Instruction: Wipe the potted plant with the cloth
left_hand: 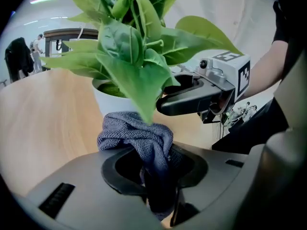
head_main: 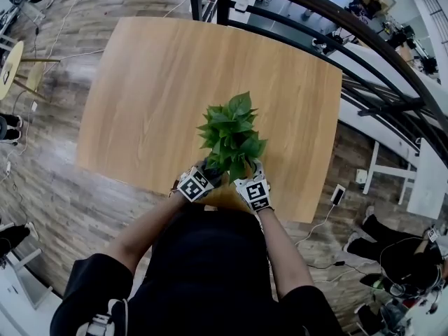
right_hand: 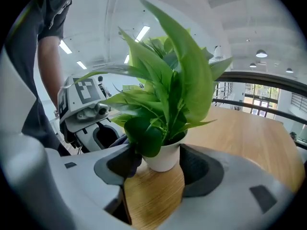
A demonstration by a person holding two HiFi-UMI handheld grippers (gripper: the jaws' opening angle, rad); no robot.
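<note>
A leafy green plant [head_main: 231, 135] in a white pot [right_hand: 163, 158] stands on the wooden table [head_main: 154, 96], near its front edge. My right gripper [right_hand: 161, 161] has a jaw on each side of the pot, and both look in contact with it. My left gripper [left_hand: 152, 169] is shut on a bunched grey-blue cloth [left_hand: 139, 135], which sits against the pot [left_hand: 111, 101] low on its left side, under the leaves [left_hand: 134, 56]. In the head view both grippers [head_main: 196, 185] [head_main: 253, 193] sit just below the foliage, which hides the pot. The left gripper view shows the right gripper [left_hand: 201, 95] reaching in.
The table's front edge [head_main: 210, 198] lies right under the grippers. Dark metal railings [head_main: 364, 54] run behind the table at the right. A stool [head_main: 12, 68] stands far left on the wood-pattern floor. People stand in the distance [left_hand: 21, 56].
</note>
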